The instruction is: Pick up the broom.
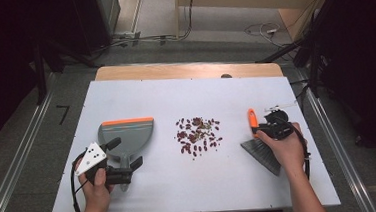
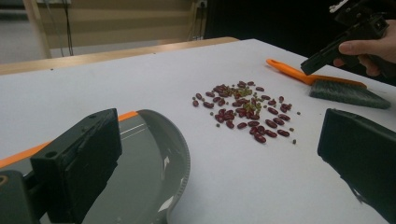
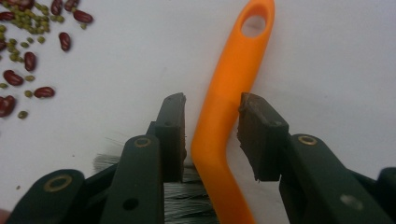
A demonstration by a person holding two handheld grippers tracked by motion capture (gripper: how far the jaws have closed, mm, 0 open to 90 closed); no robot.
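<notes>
1. High view: your left gripper (image 1: 122, 165), nearest you, sits at the dustpan (image 1: 128, 135) handle, jaws apart, so the pan's orange lip faces the beans (image 1: 198, 134).
2. Your right gripper (image 3: 212, 135) straddles the brush (image 3: 229, 107) handle; a small gap remains on both sides, not clamped yet.
3. The beans lie between the two tools, ready for sweeping.

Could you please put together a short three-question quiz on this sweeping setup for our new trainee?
1. True or false: the beans already lie inside the dustpan.
2. Which part of the brush sits between the right gripper jaws: A bristles, B orange handle, C hanging hole?
3. What does the left gripper straddle with wide jaws?

Key: 1 false, they lie loose on the table; 2 B; 3 the dustpan's handle.
</notes>
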